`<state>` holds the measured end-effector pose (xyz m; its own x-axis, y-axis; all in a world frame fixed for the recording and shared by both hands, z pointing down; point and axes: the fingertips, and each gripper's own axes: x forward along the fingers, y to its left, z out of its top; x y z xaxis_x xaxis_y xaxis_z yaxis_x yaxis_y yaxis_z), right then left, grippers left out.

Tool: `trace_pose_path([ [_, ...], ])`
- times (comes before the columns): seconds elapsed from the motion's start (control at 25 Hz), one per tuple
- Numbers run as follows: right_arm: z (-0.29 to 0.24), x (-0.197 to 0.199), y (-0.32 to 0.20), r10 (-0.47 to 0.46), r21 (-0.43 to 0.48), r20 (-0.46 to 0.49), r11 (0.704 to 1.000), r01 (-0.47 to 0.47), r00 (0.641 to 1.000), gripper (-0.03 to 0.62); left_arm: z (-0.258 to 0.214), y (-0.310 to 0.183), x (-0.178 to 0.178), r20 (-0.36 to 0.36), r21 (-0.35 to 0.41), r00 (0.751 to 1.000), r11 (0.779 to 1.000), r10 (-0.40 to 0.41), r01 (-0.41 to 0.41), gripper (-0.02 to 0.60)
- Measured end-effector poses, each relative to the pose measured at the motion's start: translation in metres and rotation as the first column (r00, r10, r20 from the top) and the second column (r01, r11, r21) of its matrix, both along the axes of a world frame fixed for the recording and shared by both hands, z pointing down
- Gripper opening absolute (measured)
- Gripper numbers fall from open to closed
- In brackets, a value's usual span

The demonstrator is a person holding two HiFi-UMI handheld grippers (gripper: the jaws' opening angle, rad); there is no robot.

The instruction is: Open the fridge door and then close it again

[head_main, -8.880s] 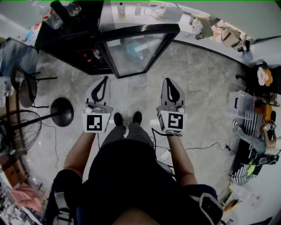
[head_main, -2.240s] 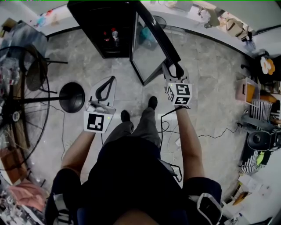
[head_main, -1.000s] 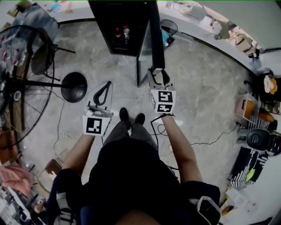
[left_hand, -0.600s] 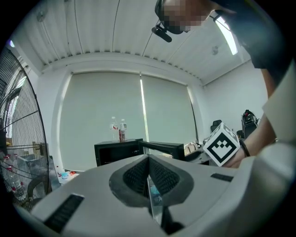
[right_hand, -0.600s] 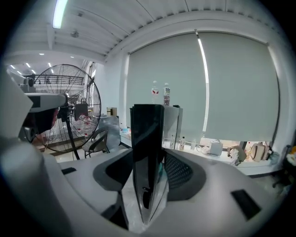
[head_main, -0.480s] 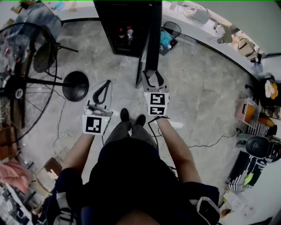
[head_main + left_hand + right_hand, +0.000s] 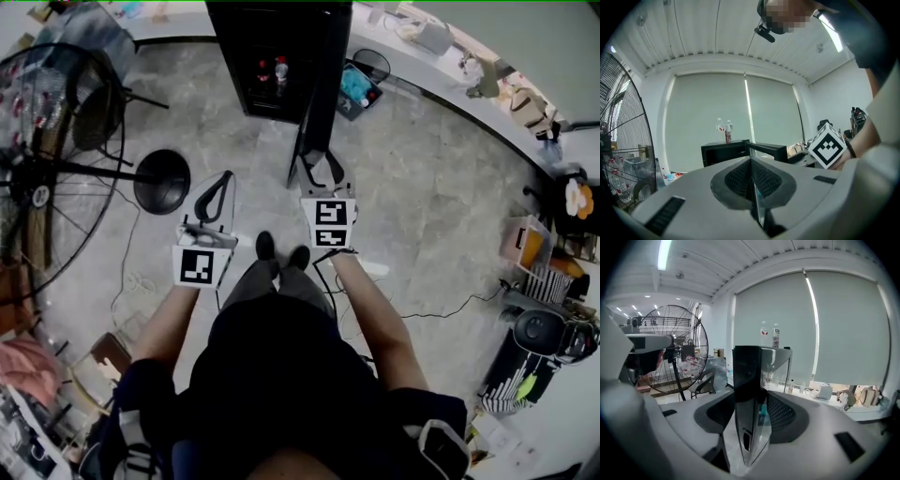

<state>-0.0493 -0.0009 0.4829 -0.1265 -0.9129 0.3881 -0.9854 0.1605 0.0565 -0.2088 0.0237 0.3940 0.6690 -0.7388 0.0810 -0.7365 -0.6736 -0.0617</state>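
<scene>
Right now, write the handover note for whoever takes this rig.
Left hand-held gripper: shut, empty, held clear of the fridge.
Right hand-held gripper: clamped on the free edge of the fridge door.
Fridge door: standing open, roughly square to the fridge front.
Done: door opened.
Left: swing the door shut, then let go.
</scene>
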Motion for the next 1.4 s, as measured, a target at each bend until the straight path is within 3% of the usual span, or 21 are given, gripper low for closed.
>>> trace_pose_path([
  [0.48, -0.007, 0.015, 0.015, -0.202, -0.007, -0.171, 0.979, 0.204, 0.964, 0.228, -0.001, 0.005, 0.006, 0.038, 0.011, 0.999, 1.0, -0.007, 0.006, 0.023],
  [0.6, -0.017, 0.022, 0.017, -0.257, 0.004, -0.26, 0.964, 0.267, 0.931, 0.227, -0.002, 0.005, 0.006, 0.052, 0.015, 0.999, 1.0, -0.01, 0.009, 0.023],
  [0.76, -0.03, 0.031, 0.019, -0.335, 0.016, -0.4, 0.928, 0.372, 0.853, 0.234, -0.002, 0.008, 0.007, 0.06, 0.018, 0.998, 1.0, -0.018, 0.017, 0.023],
  [0.92, -0.038, 0.032, 0.02, -0.434, -0.02, -0.526, 0.866, 0.499, 0.732, 0.247, -0.002, 0.01, 0.007, 0.06, 0.018, 0.997, 0.999, -0.037, 0.036, 0.023],
  [1.12, -0.04, 0.042, 0.019, -0.509, -0.135, -0.732, 0.759, 0.636, 0.453, 0.261, -0.002, 0.012, 0.003, 0.075, 0.015, 0.996, 0.998, -0.057, 0.056, 0.023],
  [1.4, -0.057, 0.046, -0.001, -0.469, -0.234, -0.873, 0.642, 0.73, 0.132, 0.313, -0.003, 0.022, 0.0, 0.082, 0.014, 0.992, 0.996, -0.092, 0.091, 0.023],
])
